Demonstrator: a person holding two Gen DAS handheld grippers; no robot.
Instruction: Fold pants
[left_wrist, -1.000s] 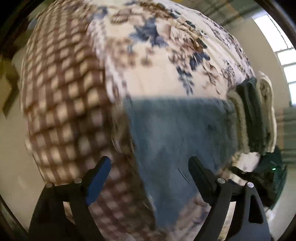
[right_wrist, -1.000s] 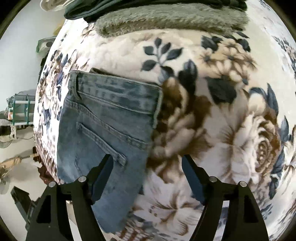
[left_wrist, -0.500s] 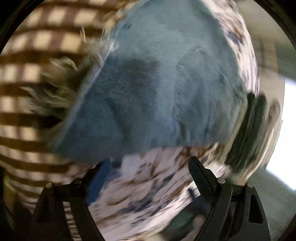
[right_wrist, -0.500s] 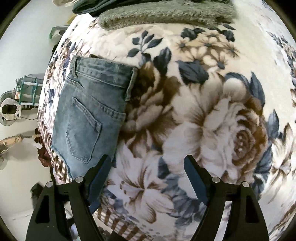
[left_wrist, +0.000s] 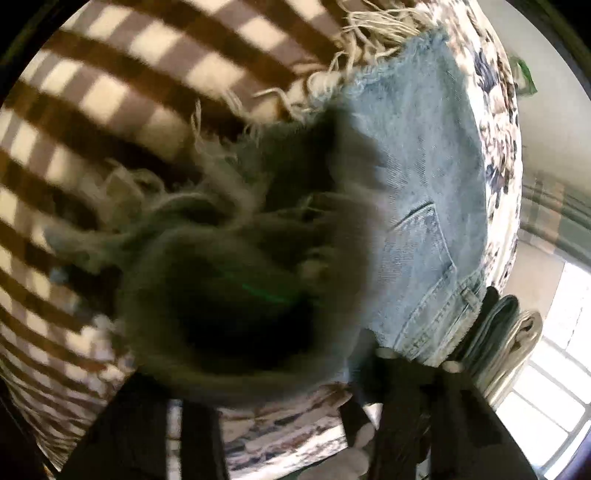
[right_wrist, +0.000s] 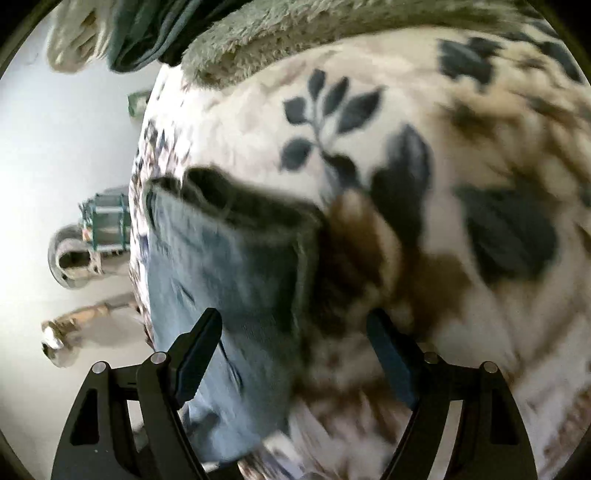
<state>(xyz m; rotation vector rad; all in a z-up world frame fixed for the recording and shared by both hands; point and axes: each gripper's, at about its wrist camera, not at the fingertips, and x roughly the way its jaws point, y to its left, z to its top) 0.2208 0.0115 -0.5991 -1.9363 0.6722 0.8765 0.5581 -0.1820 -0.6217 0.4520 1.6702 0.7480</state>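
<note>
Right wrist view, faded denim pants (right_wrist: 229, 280) on plush floral blanket (right_wrist: 461, 155), right jaws apart, left's unclear.

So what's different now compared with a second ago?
Both tongs have closed in on the jeans. The left tongs' view is now filled by a blurred frayed hem, grip unclear. The right tongs stay open, nearer the waistband. The floral blanket hasn't shifted.

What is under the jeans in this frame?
The jeans lie on a flowered blanket, whose brown checked border shows beside the frayed hems. The blanket directly beneath the denim is covered, so nothing more can be told.
</note>
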